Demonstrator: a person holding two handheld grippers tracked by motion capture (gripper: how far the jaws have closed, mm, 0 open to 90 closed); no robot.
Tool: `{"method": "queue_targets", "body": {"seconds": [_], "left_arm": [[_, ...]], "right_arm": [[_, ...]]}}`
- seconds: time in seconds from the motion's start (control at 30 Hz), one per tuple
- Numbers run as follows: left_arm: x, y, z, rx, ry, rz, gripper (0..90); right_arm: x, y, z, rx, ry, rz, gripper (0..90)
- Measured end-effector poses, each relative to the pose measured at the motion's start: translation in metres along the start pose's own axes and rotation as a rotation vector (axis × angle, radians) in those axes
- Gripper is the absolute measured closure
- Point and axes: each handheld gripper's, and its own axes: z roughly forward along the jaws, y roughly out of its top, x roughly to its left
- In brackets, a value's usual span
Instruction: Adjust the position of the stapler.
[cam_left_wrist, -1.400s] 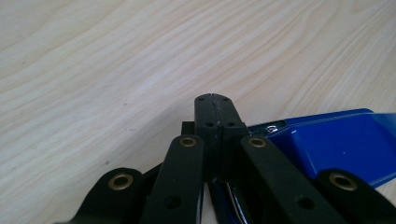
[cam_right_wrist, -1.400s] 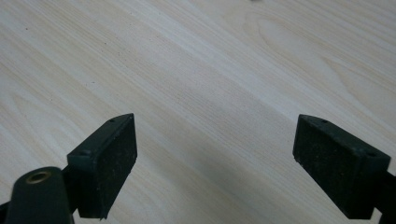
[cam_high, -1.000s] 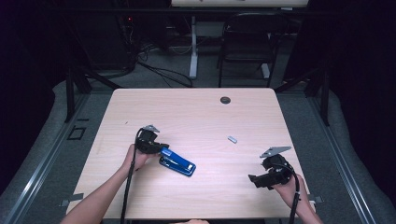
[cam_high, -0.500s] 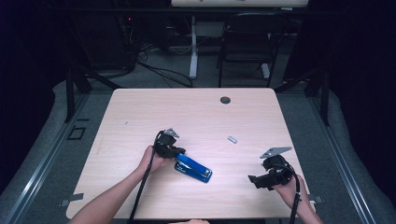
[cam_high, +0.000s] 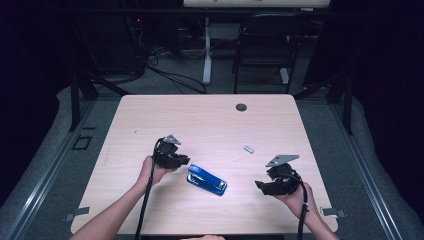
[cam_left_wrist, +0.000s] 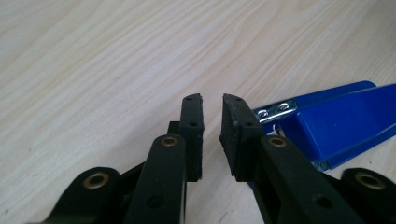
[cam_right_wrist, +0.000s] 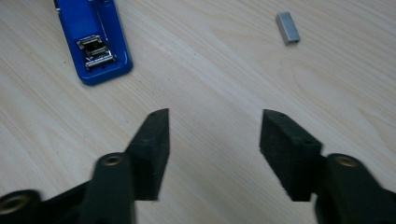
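2 tongs sit low over the bench (cam_high: 150, 125): the left tongs (cam_high: 181, 161) nearly pressed together and empty, just beside the blue stapler (cam_high: 207, 180) — its long axis runs toward the right tongs (cam_high: 261, 186), spread wide, farther off.

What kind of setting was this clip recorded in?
Probably an office or lab workspace: a light wooden desk with a cable grommet, a black chair behind it, and cables trailing over grey carpet.
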Motion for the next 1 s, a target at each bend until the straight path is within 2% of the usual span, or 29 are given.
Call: {"method": "queue_targets", "body": {"seconds": [0.03, 0.1, 0.13, 0.2, 0.3, 0.37, 0.5, 0.57, 0.63, 0.83, 0.87, 1.0], "left_arm": [[-0.001, -0.001, -0.001, 0.005, 0.005, -0.016, 75.7], [-0.005, -0.003, -0.003, 0.01, 0.019, -0.028, 75.7], [-0.005, -0.003, -0.003, 0.01, 0.019, -0.028, 75.6], [-0.008, -0.005, -0.004, 0.025, 0.013, -0.035, 75.6], [-0.018, -0.009, -0.004, 0.067, 0.012, -0.02, 75.9], [-0.021, -0.009, -0.003, 0.075, 0.011, -0.017, 76.2], [-0.025, -0.01, 0.0, 0.085, 0.013, -0.019, 77.9], [-0.023, -0.01, 0.002, 0.091, 0.006, -0.03, 78.5], [-0.022, -0.011, 0.002, 0.118, -0.004, -0.045, 78.4], [-0.022, -0.011, 0.001, 0.128, -0.017, -0.066, 78.5], [-0.022, -0.011, 0.003, 0.13, -0.01, -0.065, 79.2], [-0.021, -0.012, 0.004, 0.133, -0.016, -0.084, 79.9]], "right_arm": [[0.004, 0.006, 0.006, 0.004, 0.009, -0.022, 59.9], [0.007, 0.015, 0.015, -0.005, 0.027, -0.041, 68.3], [0.007, 0.015, 0.015, -0.005, 0.027, -0.041, 68.3], [0.011, 0.026, 0.026, 0.002, 0.044, -0.06, 75.3], [0.018, 0.035, 0.041, 0.025, 0.061, -0.083, 79.5], [0.023, 0.04, 0.05, 0.044, 0.063, -0.114, 81.0], [0.03, 0.046, 0.06, 0.051, 0.071, -0.14, 83.5], [0.034, 0.049, 0.066, 0.051, 0.076, -0.145, 83.7], [0.037, 0.052, 0.074, 0.065, 0.091, -0.153, 83.7], [0.044, 0.053, 0.081, 0.064, 0.114, -0.152, 84.3], [0.047, 0.054, 0.082, 0.073, 0.119, -0.169, 84.3], [0.054, 0.055, 0.086, 0.073, 0.134, -0.181, 84.3]]}}
